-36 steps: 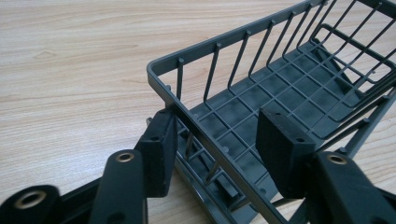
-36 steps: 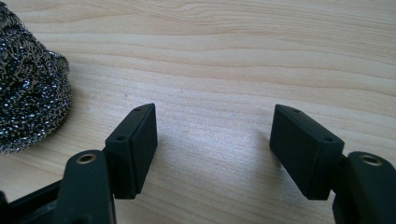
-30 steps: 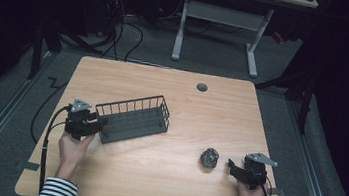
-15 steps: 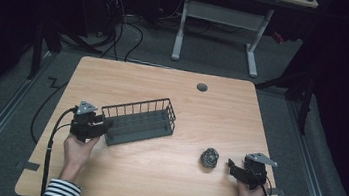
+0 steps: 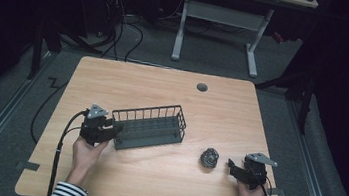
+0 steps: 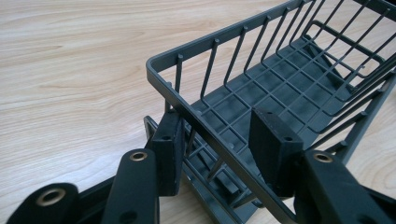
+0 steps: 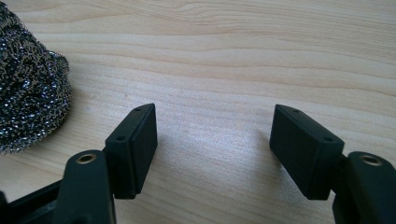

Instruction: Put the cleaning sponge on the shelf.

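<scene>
Left hand-held gripper [image 5: 108,131]: jaws straddle end wall of grey wire basket [image 5: 151,125], 1 pad outside, 1 inside, clamped on rim; jaws have just been closing onto it. Basket sits left of centre on counter [image 5: 164,86], slightly angled, nothing inside.

Right hand-held gripper [image 5: 231,166]: jaws spread, nothing between, resting low over counter just beside steel wool scourer [image 5: 209,157], not touching it.

Progress (judgement): early. Basket secured; scourer not yet grasped, well apart from basket. Left: pick up scourer, place in basket.
</scene>
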A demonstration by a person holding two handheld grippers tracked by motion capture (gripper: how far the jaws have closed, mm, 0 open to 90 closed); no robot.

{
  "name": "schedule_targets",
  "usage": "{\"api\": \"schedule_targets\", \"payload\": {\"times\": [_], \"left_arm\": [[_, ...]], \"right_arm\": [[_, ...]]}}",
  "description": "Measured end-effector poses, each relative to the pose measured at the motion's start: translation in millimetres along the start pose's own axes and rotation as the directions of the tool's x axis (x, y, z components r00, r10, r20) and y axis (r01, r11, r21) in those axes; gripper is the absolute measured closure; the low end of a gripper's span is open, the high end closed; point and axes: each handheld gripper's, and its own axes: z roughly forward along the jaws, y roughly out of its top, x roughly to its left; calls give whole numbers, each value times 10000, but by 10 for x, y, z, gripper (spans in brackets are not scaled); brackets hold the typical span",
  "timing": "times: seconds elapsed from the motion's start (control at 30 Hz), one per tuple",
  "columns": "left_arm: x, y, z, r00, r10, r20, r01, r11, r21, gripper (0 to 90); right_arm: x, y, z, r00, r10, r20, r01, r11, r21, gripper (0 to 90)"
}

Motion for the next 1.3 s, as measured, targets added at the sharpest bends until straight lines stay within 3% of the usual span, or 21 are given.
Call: {"api": "schedule_targets", "payload": {"times": [0.33,0.73,1.0,1.13,1.3], "left_arm": [[-182,23,76,9994,170,316,-172,9998,73,565],[-349,69,162,9987,330,400,-338,9993,184,563],[-280,68,98,9996,131,267,-129,9999,-52,348],[-215,56,-13,9998,77,175,-70,9991,-411,327],[-114,21,-176,9991,-200,367,233,9955,-916,312]], "right_arm": [[3,-1,-1,10000,27,-3,-27,10000,11,324],[5,-1,-2,10000,31,-11,-31,10000,13,323],[4,-2,-1,10000,5,-24,-5,10000,3,322],[4,-2,-1,10000,5,-20,-5,10000,1,322],[4,-2,-2,10000,5,-21,-5,10000,4,322]]}}
